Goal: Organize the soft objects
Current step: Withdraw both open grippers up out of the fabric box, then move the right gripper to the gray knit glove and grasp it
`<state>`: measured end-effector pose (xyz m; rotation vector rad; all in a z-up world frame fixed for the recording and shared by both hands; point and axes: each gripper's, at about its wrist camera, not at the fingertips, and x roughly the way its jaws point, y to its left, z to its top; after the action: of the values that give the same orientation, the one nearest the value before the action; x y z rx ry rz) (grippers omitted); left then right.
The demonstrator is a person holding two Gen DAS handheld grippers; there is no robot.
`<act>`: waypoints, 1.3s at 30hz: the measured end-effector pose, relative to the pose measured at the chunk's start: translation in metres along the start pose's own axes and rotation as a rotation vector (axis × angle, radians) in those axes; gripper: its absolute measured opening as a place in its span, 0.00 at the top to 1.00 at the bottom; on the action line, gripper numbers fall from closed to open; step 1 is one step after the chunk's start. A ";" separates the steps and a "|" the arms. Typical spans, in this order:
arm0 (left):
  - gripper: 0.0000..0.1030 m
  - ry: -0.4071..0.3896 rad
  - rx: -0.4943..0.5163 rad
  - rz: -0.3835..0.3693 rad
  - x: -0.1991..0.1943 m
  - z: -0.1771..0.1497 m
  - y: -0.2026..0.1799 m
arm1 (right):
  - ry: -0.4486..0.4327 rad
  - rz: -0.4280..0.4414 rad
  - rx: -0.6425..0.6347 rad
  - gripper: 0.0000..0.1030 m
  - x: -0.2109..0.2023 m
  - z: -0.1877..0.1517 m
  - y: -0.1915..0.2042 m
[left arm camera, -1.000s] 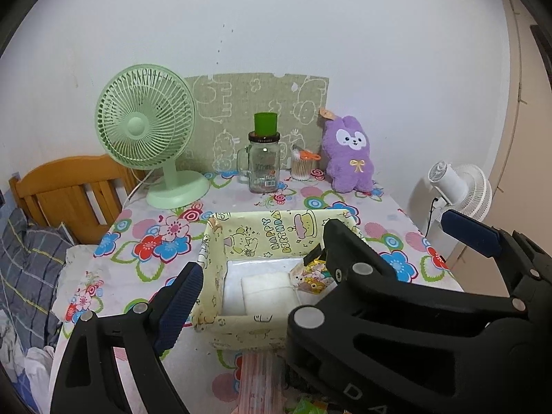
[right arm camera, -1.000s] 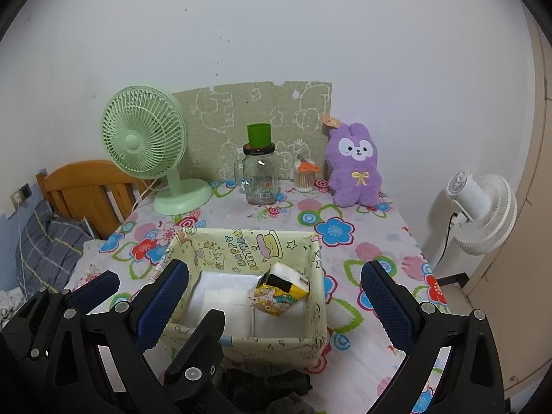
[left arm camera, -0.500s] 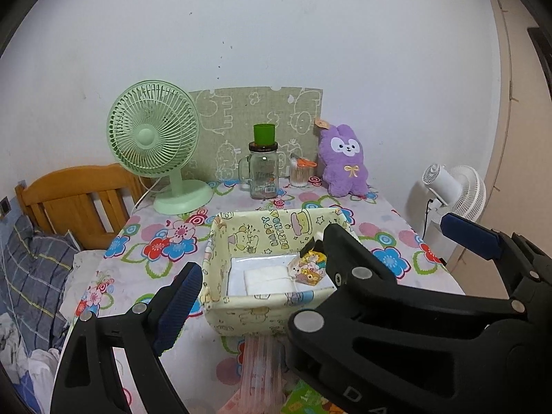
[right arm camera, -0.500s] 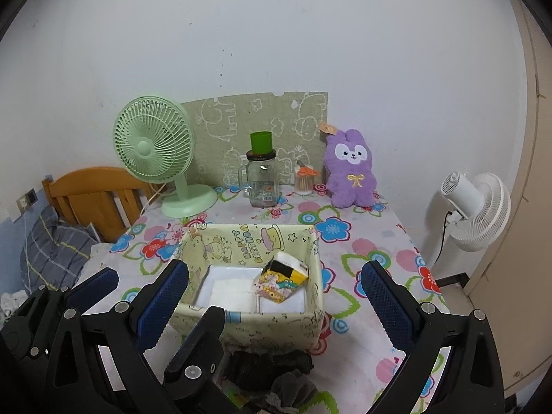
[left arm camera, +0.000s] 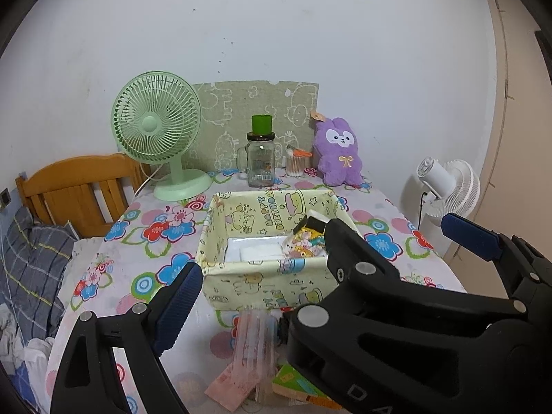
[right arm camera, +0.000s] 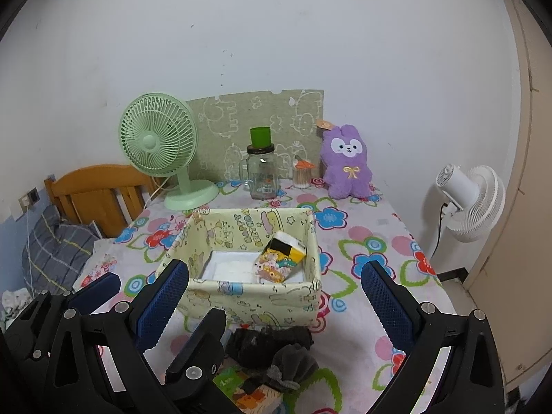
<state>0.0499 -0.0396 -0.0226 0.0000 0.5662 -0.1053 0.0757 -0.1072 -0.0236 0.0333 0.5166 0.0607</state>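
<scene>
Fabric basket (right arm camera: 241, 296) ahead on table; both grippers tilted down toward it, jaws spread, nothing held

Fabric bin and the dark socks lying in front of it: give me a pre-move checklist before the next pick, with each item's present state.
1. Right gripper jaws open and holding nothing: ok.
2. Left gripper jaws open and holding nothing: ok.
3. Dark socks in view on the table, in front of the fabric bin: ok.
4. Fabric bin upright, with room left beside the tissue pack and the white pad: ok.
5. Right gripper down at the socks: not ok, it is still above them.
6. Whether the socks lie clear of the printed card beneath: cannot tell.
</scene>
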 end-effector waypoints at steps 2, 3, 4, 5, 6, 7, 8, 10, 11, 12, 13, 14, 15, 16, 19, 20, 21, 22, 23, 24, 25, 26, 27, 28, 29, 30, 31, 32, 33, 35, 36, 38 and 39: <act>0.10 0.002 0.006 -0.001 -0.001 -0.004 -0.001 | 0.006 0.004 -0.003 0.01 -0.001 -0.003 0.000; 0.10 0.002 0.007 -0.002 -0.002 -0.006 -0.001 | 0.009 0.004 -0.004 0.01 -0.002 -0.006 0.000; 0.10 0.003 0.006 -0.004 -0.002 -0.008 -0.001 | 0.009 0.005 -0.005 0.01 -0.003 -0.008 0.000; 0.10 0.005 0.005 -0.007 -0.002 -0.010 -0.001 | 0.010 0.006 -0.005 0.01 -0.003 -0.010 -0.001; 0.10 0.006 0.004 -0.012 -0.003 -0.012 -0.001 | 0.012 0.006 -0.006 0.01 -0.004 -0.012 -0.001; 0.10 0.008 0.003 -0.016 -0.003 -0.015 -0.001 | 0.013 0.003 -0.006 0.01 -0.005 -0.015 -0.001; 0.10 0.008 0.002 -0.019 -0.003 -0.018 -0.001 | 0.016 0.000 -0.007 0.02 -0.005 -0.017 -0.001; 0.10 0.011 -0.002 -0.020 -0.003 -0.021 -0.001 | 0.021 0.000 -0.008 0.02 -0.005 -0.021 -0.001; 0.10 0.012 -0.004 -0.021 -0.003 -0.024 -0.001 | 0.026 0.001 -0.010 0.02 -0.005 -0.023 0.000; 0.10 0.013 -0.003 -0.021 -0.003 -0.025 -0.001 | 0.026 0.002 -0.011 0.02 -0.006 -0.025 0.000; 0.10 0.012 -0.002 -0.020 -0.004 -0.027 -0.001 | 0.026 0.006 -0.012 0.02 -0.006 -0.027 0.001; 0.10 0.011 -0.001 -0.018 -0.004 -0.029 -0.001 | 0.027 0.008 -0.013 0.02 -0.005 -0.029 0.000; 0.10 0.010 0.001 -0.018 -0.004 -0.030 0.000 | 0.028 0.012 -0.014 0.02 -0.005 -0.031 0.001; 0.10 0.009 0.001 -0.019 -0.004 -0.033 0.000 | 0.027 0.012 -0.017 0.02 -0.006 -0.033 0.001; 0.10 0.016 0.000 -0.030 -0.003 -0.039 0.000 | 0.022 0.001 -0.024 0.02 -0.007 -0.041 0.002; 0.10 0.022 0.002 -0.034 -0.002 -0.041 0.000 | 0.018 -0.011 -0.027 0.02 -0.007 -0.044 0.002; 0.10 0.027 0.004 -0.039 -0.001 -0.043 -0.001 | 0.015 -0.016 -0.029 0.02 -0.007 -0.045 0.002; 0.10 0.032 0.006 -0.043 0.000 -0.045 -0.001 | 0.016 -0.019 -0.030 0.02 -0.006 -0.047 0.002; 0.10 0.037 0.007 -0.046 0.002 -0.047 -0.002 | 0.022 -0.018 -0.027 0.02 -0.005 -0.050 0.002; 0.10 0.042 0.009 -0.047 0.003 -0.049 -0.002 | 0.027 -0.017 -0.024 0.02 -0.004 -0.052 0.000; 0.10 0.044 0.011 -0.048 0.004 -0.050 -0.003 | 0.032 -0.017 -0.022 0.03 -0.003 -0.053 -0.001; 0.10 0.049 0.013 -0.052 0.005 -0.052 -0.003 | 0.036 -0.018 -0.020 0.04 -0.002 -0.055 -0.001; 0.10 0.052 0.015 -0.055 0.007 -0.053 -0.004 | 0.041 -0.018 -0.018 0.04 -0.001 -0.057 -0.002; 0.10 0.055 0.016 -0.057 0.008 -0.055 -0.004 | 0.046 -0.020 -0.018 0.05 0.000 -0.059 -0.003; 0.10 0.057 0.018 -0.061 0.010 -0.058 -0.005 | 0.049 -0.021 -0.020 0.05 0.001 -0.061 -0.003; 0.10 0.058 0.017 -0.065 0.011 -0.060 -0.005 | 0.050 -0.023 -0.023 0.06 0.002 -0.064 -0.004; 0.10 0.059 0.015 -0.068 0.013 -0.062 -0.004 | 0.052 -0.025 -0.026 0.06 0.004 -0.066 -0.003; 0.10 0.064 0.011 -0.070 0.015 -0.065 -0.004 | 0.058 -0.027 -0.029 0.06 0.006 -0.068 -0.003; 0.10 0.072 0.010 -0.071 0.018 -0.067 -0.003 | 0.066 -0.026 -0.031 0.07 0.008 -0.070 -0.003; 0.10 0.086 0.012 -0.071 0.023 -0.071 -0.003 | 0.088 -0.016 -0.025 0.08 0.014 -0.074 -0.005; 0.10 0.095 0.011 -0.067 0.026 -0.073 -0.003 | 0.095 -0.012 -0.021 0.09 0.017 -0.076 -0.006; 0.10 0.104 0.008 -0.060 0.030 -0.075 -0.002 | 0.110 -0.002 -0.009 0.10 0.022 -0.078 -0.007; 0.10 0.111 0.002 -0.055 0.033 -0.075 -0.001 | 0.119 0.000 -0.003 0.10 0.025 -0.080 -0.008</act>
<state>0.0373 -0.0421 -0.1039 -0.0077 0.6770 -0.1601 0.0588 -0.1126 -0.1056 0.0274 0.6356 0.0639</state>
